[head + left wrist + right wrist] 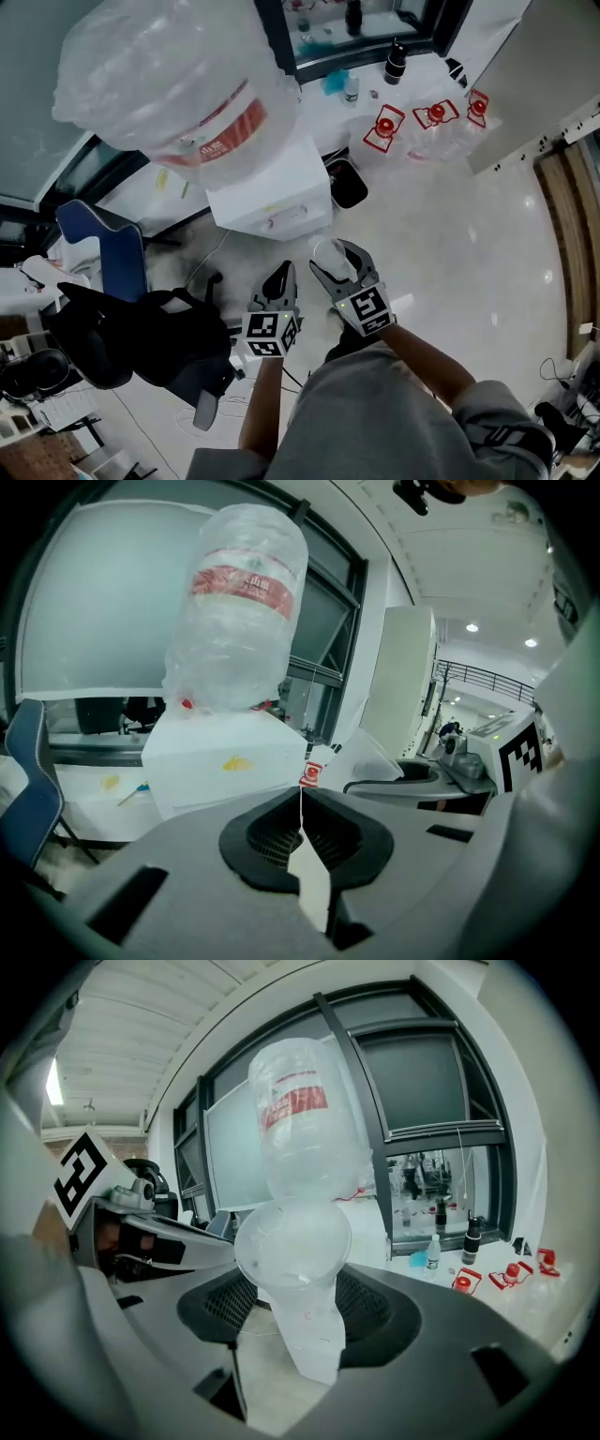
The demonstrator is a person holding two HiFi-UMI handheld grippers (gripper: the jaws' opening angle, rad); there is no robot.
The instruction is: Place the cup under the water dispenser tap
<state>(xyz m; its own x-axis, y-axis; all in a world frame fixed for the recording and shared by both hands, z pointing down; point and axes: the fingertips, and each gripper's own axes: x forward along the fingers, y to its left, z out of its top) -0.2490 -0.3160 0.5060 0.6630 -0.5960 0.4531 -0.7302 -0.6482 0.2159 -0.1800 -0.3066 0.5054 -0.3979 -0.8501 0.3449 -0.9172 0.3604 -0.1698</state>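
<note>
Cup of clear plastic sits clamped between the wide-set jaws of the right gripper, its mouth tipped toward that gripper's camera. Just beside it, the left gripper has its jaws pressed together on nothing. Both hang over the pale floor, near but apart from the white water dispenser with its upturned bottle. Farther off, a white counter carries small bottles.

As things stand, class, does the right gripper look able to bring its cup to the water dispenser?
Probably yes. The right gripper, shut on the cup, faces the water dispenser with only floor between; the left gripper sits beside it, not across. Tap unseen.
</note>
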